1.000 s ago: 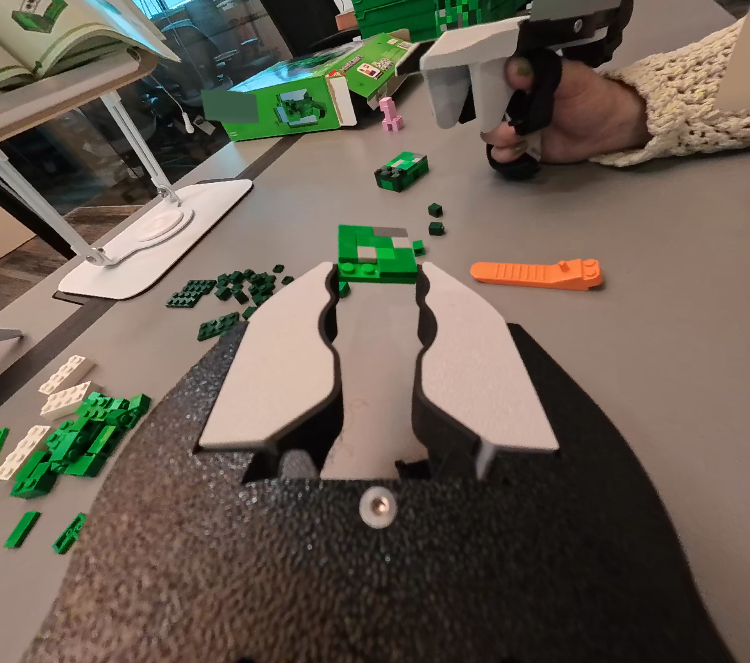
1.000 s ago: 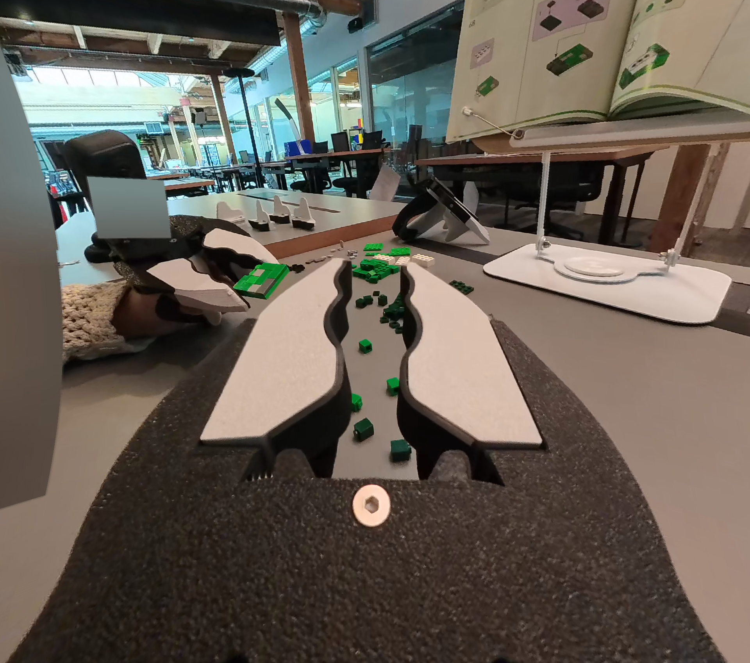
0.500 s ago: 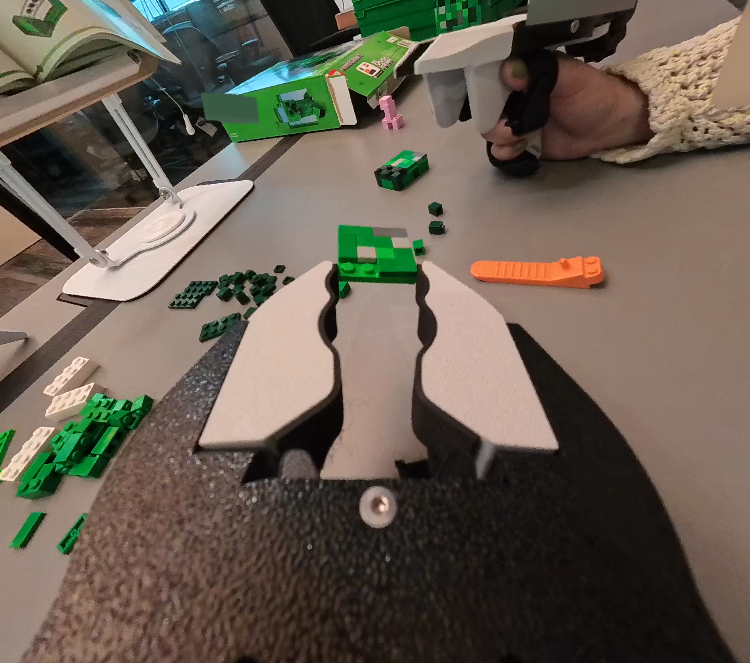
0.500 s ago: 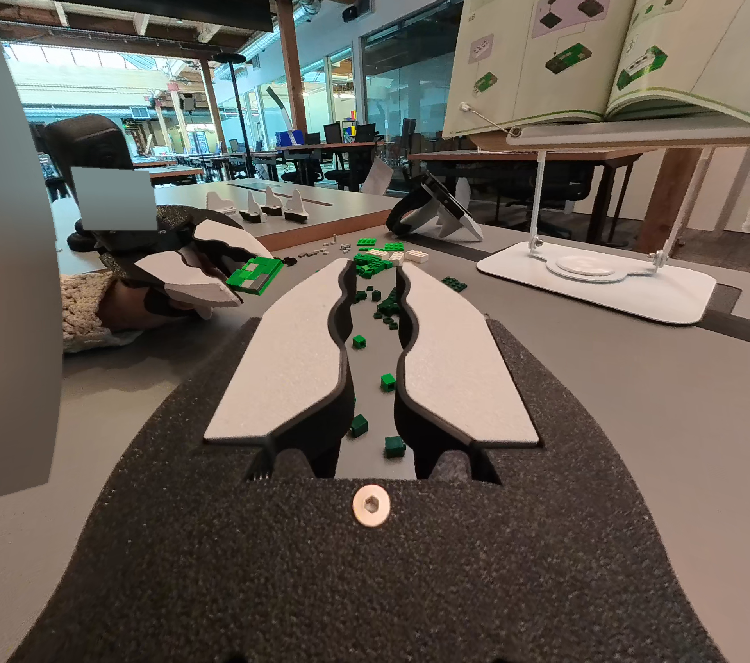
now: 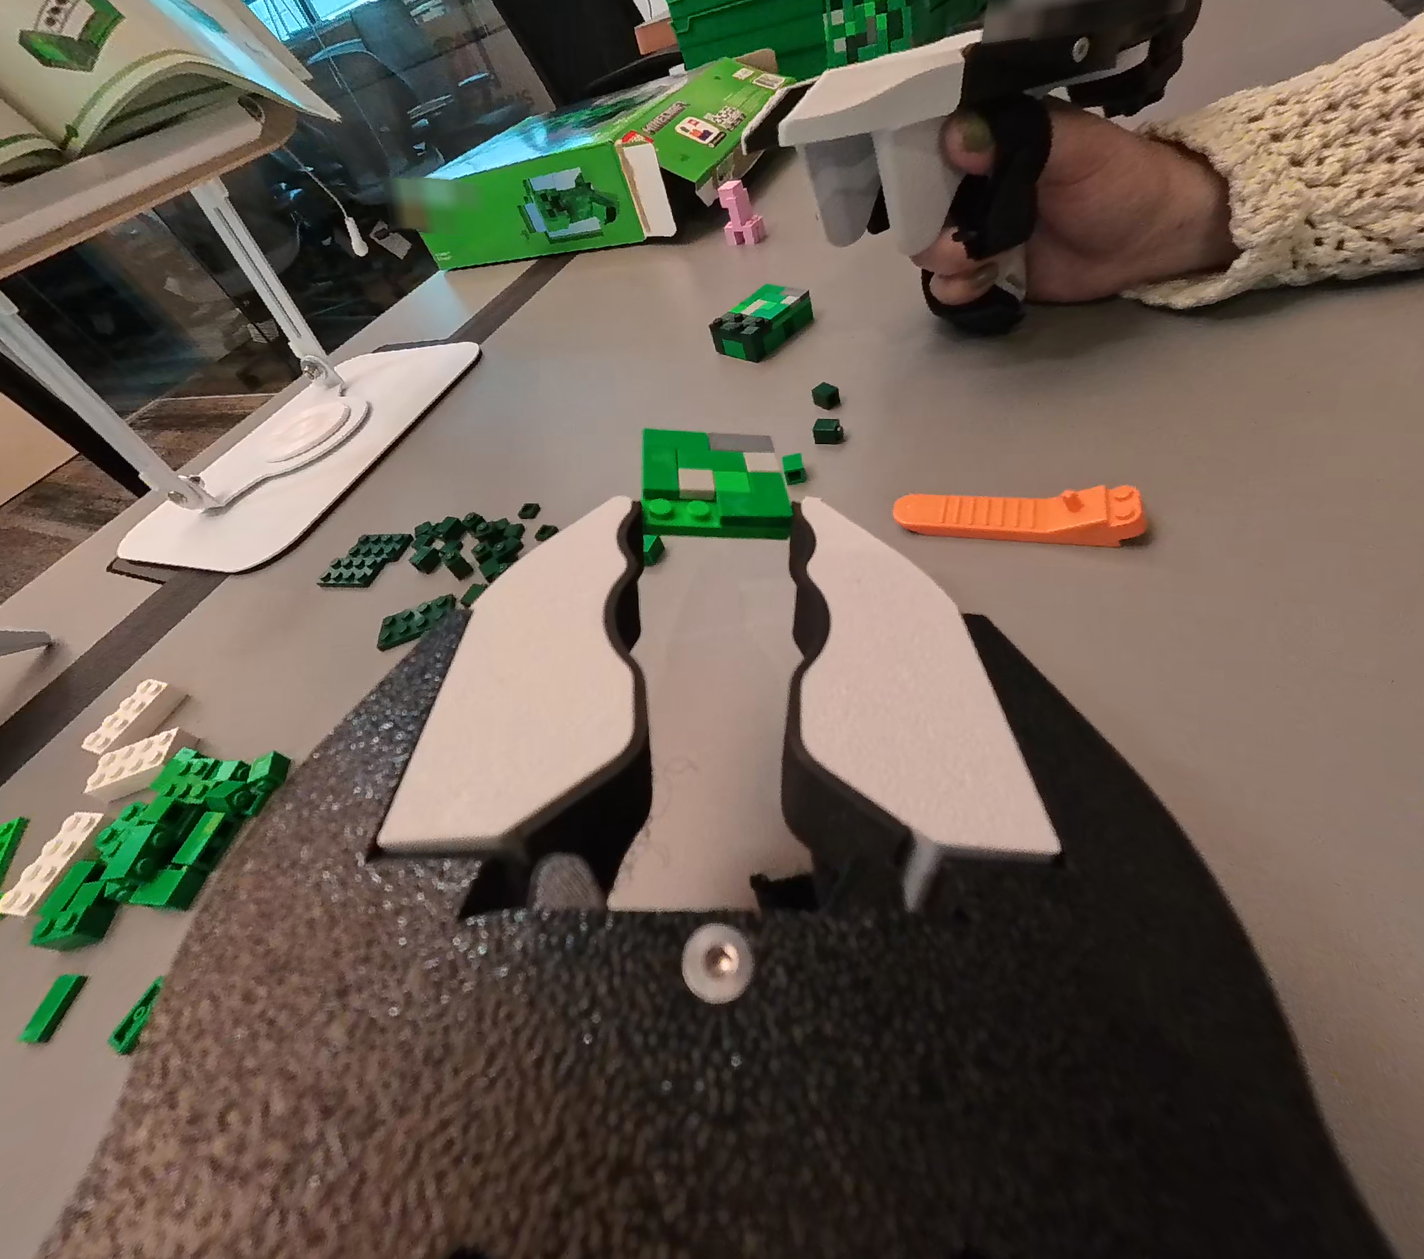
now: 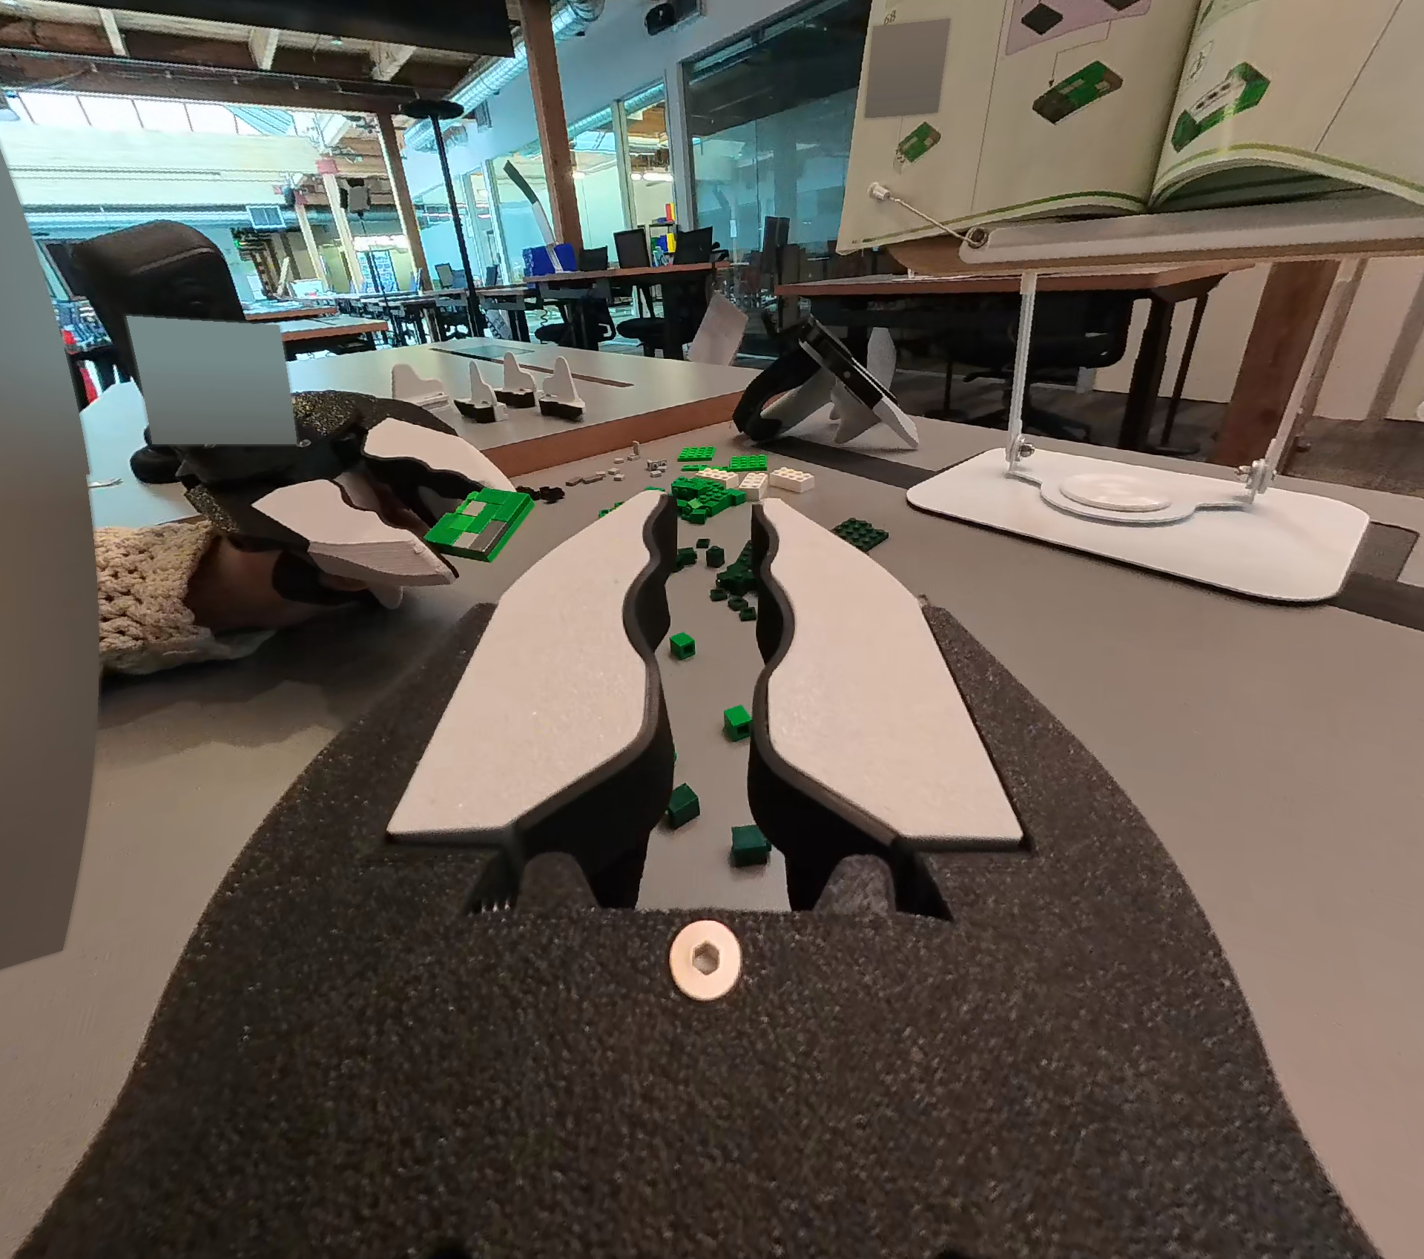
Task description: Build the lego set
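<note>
My left gripper is shut on a flat green plate assembly with grey and light tiles, held by its near edge just above the table. It also shows in the right wrist view with the plate in it. My right gripper is open and empty, low over the table. Small green and dark green single bricks lie between and beyond its fingers. In the left wrist view it is at the far right, a hand around it.
An orange brick separator lies right of the plate. A small dark green build, loose dark green plates, green and white bricks, a green box and a pink figure lie around. An instruction book sits on a white stand. Tip to tip, the grippers are about 15 cm apart.
Almost nothing. The right gripper has drifted very slightly; the left gripper keeps hold of the green plate assembly in the same place.
</note>
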The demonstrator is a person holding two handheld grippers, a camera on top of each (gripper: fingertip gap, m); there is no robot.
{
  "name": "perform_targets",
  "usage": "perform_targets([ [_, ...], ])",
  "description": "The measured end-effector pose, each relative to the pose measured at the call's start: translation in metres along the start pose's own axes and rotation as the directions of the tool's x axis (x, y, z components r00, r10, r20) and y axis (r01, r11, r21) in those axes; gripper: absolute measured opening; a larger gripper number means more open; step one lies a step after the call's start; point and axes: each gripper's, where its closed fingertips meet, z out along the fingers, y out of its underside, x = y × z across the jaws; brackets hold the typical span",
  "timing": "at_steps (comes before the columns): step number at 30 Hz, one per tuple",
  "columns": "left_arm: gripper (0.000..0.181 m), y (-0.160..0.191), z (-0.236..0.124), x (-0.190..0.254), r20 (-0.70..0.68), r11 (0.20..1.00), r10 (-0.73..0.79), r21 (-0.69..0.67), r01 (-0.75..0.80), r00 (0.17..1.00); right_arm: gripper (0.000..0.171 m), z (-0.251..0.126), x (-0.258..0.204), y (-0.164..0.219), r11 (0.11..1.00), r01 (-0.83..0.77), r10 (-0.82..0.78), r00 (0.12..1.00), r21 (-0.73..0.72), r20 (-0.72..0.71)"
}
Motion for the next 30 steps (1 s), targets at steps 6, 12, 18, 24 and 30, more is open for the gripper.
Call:
perform_targets([
  [6, 0.036, 0.0, 0.0, 0.001, -0.002, 1.0, 0.002, 0.0, -0.002, 1.0, 0.017, 0.0, 0.0, 0.0, 1.0, 0.0, 0.0, 1.0, -0.002, 0.0],
  [12, 0.036, -0.001, 0.0, 0.002, 0.005, 1.0, 0.015, 0.003, -0.015, 1.0, 0.017, 0.0, -0.004, 0.0, 0.999, 0.046, -0.046, 0.999, -0.013, 0.003],
  [18, 0.036, -0.001, 0.001, 0.004, 0.005, 0.999, 0.037, -0.002, -0.037, 0.999, 0.019, 0.014, -0.022, -0.001, 0.994, 0.019, -0.006, 0.993, -0.108, 0.114],
  [24, 0.036, -0.009, -0.001, 0.015, -0.071, 0.999, -0.016, 0.046, 0.02, 0.997, 0.02, 0.098, -0.038, -0.005, 0.92, 0.266, -0.154, 0.921, -0.288, 0.359],
  [30, 0.036, -0.01, -0.005, 0.01, -0.057, 0.997, -0.043, 0.061, 0.047, 0.997, 0.016, 0.217, -0.073, 0.033, 0.819, 0.385, -0.049, 0.785, -0.425, 0.617],
])
